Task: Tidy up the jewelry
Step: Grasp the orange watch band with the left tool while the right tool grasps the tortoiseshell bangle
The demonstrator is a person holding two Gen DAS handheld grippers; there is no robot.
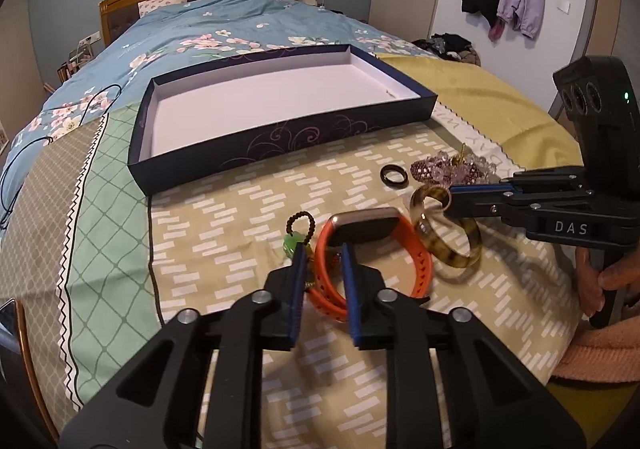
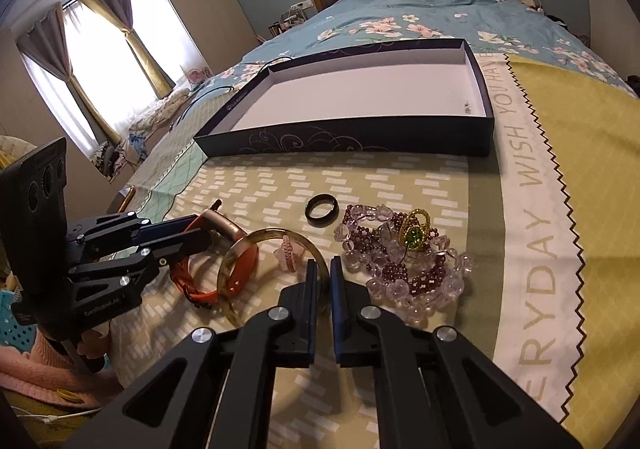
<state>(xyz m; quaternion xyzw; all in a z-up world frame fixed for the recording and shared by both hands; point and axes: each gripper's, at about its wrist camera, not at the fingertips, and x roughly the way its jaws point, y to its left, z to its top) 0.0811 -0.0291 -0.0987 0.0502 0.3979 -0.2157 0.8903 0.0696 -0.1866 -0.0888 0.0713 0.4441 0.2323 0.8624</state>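
Note:
An empty dark blue box with a white floor lies on the bed; it also shows in the right wrist view. My left gripper is shut on the strap of an orange watch band, seen from the other side in the right wrist view. My right gripper is shut on the rim of a tortoiseshell bangle, tilted up off the blanket. A black ring, purple bead bracelets and a green-gold charm lie nearby.
A small beaded loop with a green charm lies left of the watch. A pink piece lies inside the bangle. The patterned blanket spreads over the bed. A window with curtains stands at the left.

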